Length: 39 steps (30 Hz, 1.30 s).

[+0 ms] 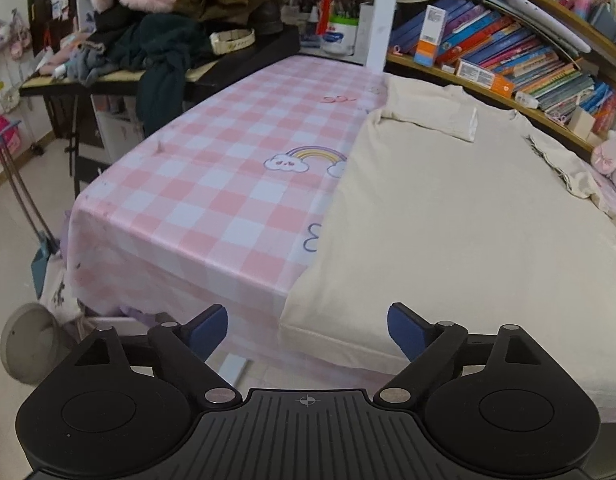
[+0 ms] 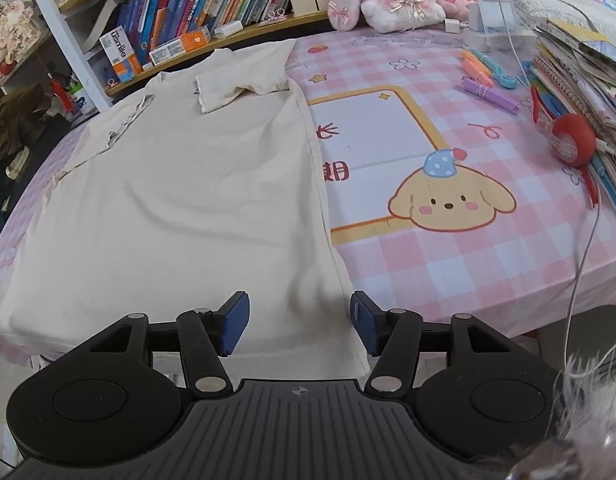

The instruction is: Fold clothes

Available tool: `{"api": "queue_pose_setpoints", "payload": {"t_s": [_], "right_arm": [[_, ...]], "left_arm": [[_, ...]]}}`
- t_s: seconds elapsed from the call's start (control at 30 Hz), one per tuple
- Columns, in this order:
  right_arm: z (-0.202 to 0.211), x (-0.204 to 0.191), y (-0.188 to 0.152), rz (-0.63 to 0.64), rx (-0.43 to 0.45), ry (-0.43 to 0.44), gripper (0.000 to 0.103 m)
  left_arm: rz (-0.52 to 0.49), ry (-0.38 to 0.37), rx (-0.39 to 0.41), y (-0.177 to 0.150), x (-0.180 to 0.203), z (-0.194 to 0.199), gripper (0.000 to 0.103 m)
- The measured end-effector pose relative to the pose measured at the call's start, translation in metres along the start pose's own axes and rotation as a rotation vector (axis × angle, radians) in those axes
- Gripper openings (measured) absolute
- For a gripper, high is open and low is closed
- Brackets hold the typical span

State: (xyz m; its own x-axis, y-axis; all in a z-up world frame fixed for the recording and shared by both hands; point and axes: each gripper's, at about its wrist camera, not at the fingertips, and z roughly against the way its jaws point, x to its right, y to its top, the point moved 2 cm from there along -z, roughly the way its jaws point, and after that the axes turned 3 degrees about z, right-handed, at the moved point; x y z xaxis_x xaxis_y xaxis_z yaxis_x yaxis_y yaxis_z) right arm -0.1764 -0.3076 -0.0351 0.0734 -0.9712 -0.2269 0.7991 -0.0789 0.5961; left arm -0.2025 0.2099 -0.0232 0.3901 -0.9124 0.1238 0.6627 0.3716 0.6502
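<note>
Table: covered by a pink-and-white checked cloth (image 1: 212, 184) that stretches ahead of both tools and drapes over the near edge just in front of them
Garment: a cream T-shirt (image 2: 180, 200) lies flat on the cloth, hem toward the tools and hanging slightly over the near edge, neck at the far end; ahead and to the right of the left gripper, ahead and slightly left of the right gripper
Sleeves: both short sleeves folded inward over the chest at the far end; the one on the right in the right wrist view (image 2: 244, 80) lies across the shirt's upper part
Bookshelf: rows of books (image 1: 519, 56) beyond the shirt's far end
Clothes pile: dark and pink garments (image 1: 180, 12) on a side stand, far ahead and left of the left gripper
Left gripper (image 1: 308, 330): jaws spread wide, nothing between them, held just before the table edge at the shirt's near left hem corner
Right gripper (image 2: 300, 322): jaws also wide apart and empty, poised over the shirt's near right hem corner; contact with the fabric cannot be told
</note>
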Motion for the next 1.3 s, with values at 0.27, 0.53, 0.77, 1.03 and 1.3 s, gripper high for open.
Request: {"api": "queue_pose_setpoints", "payload": {"t_s": [0.27, 0.53, 0.77, 1.03, 1.3], "right_arm": [[0.000, 0.006, -0.004, -0.038, -0.021, 0.004, 0.062], [-0.002, 0.010, -0.006, -0.064, -0.037, 0.012, 0.063], [-0.002, 0.010, -0.007, -0.059, -0.044, 0.014, 0.064], [-0.004, 0.014, -0.011, -0.107, -0.076, 0.029, 0.064], [-0.008, 0.016, -0.013, -0.106, -0.101, 0.025, 0.064]], "left_arm": [[0.014, 0.018, -0.013, -0.002, -0.006, -0.003, 0.090], [-0.007, -0.018, -0.041, -0.005, -0.004, -0.006, 0.090], [-0.011, -0.037, -0.033, -0.005, -0.006, -0.005, 0.089], [0.031, -0.090, -0.064, -0.003, -0.016, -0.011, 0.088], [0.001, -0.116, -0.091, 0.001, -0.013, -0.020, 0.081]]}}
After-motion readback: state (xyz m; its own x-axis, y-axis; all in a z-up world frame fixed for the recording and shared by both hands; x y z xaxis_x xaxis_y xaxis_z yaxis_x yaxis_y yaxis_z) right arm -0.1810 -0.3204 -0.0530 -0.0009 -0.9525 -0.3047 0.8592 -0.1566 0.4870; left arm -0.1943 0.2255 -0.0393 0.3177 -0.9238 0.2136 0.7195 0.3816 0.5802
